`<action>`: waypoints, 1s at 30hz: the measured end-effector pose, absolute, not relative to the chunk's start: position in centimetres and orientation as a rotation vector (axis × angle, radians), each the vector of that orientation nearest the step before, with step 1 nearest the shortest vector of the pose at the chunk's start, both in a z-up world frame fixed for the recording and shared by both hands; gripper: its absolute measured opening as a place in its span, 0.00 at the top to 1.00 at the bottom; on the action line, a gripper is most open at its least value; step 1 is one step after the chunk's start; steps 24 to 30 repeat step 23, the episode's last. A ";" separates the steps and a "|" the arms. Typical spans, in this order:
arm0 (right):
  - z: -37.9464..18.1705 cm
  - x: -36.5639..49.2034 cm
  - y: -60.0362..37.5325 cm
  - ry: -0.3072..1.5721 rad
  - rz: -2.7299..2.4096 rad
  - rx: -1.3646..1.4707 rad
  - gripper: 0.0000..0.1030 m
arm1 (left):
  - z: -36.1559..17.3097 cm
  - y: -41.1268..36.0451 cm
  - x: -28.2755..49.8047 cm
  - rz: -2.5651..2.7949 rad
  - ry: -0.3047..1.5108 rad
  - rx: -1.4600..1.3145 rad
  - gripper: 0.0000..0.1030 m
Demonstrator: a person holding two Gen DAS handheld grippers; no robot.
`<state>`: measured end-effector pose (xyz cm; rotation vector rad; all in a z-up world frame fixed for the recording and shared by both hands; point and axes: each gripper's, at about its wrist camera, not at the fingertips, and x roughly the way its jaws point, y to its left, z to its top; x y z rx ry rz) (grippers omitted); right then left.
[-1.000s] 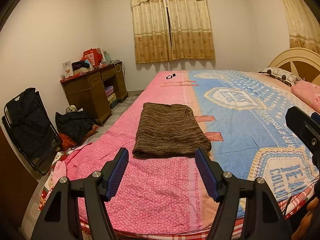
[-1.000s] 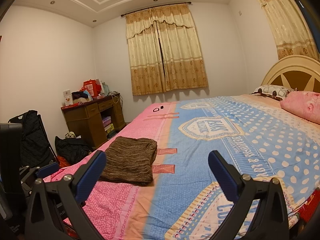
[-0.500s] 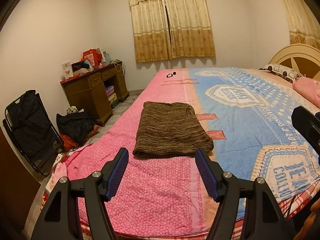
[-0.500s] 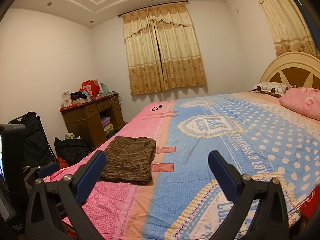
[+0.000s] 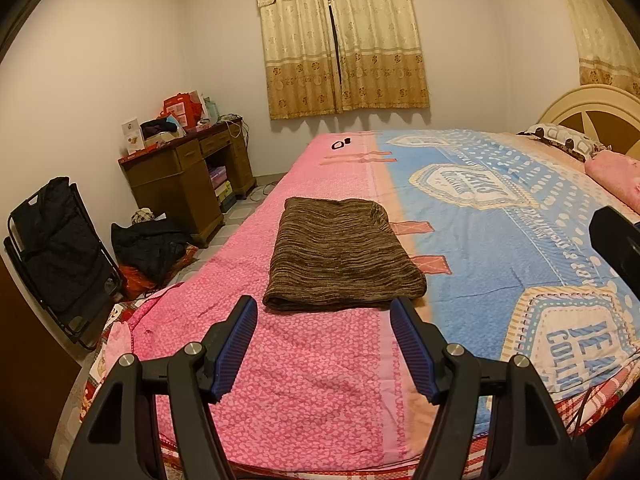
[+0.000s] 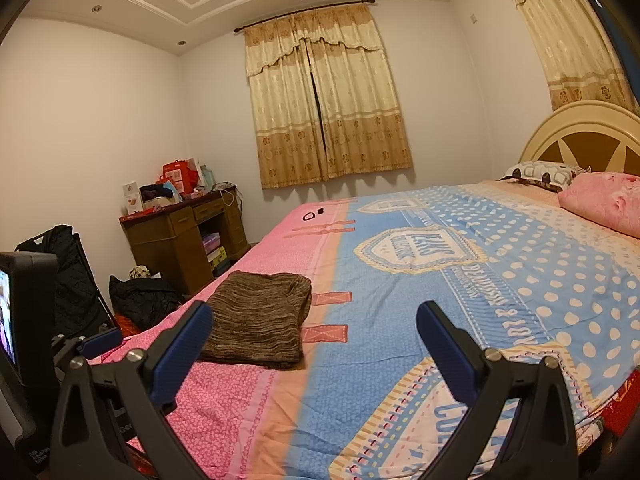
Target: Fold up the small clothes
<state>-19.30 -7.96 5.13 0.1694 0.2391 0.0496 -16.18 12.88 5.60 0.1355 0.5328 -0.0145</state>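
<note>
Edges first: the fisheye rim blacks out every corner in both views, and my own claw frames fill the bottom, hiding the near edge of the bed [image 5: 320,380]. From the left view, only a dark block at the right border shows of my right claw's body; its fingers fall outside that frame. From the right view, a black housing with a lit screen sits at the far left, cut by the border, and what the screen shows I cannot read. Two small dark items [image 5: 340,143] lie far up the pink side of the bed; they are too small to identify. The clutter on the worktop [image 5: 180,168] by the wall is a jumble I cannot sort.

My left claw [image 5: 324,344] hovers above the pink part of the cover, tilted down, jaws apart with nothing between them. My right claw [image 6: 314,340] points closer to level across the bed, jaws spread wide, also holding nothing.

One garment [image 5: 340,256], brown and striped, lies folded flat on the pink strip, just beyond my left claw's tips and apart from them. In the right view, it [image 6: 256,320] sits behind the left finger. Two pillows [image 6: 600,200] rest by the headboard. Two curtained windows show.
</note>
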 end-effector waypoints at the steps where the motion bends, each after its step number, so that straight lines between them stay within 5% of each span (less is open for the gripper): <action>1: 5.2 -19.3 -7.9 0.237 0.048 0.170 0.00 | 5.6 12.9 -16.2 -0.015 0.533 0.135 0.32; 30: 5.3 -19.0 -8.3 0.248 0.029 0.202 0.00 | 6.1 13.7 -14.9 -0.058 0.522 0.086 0.32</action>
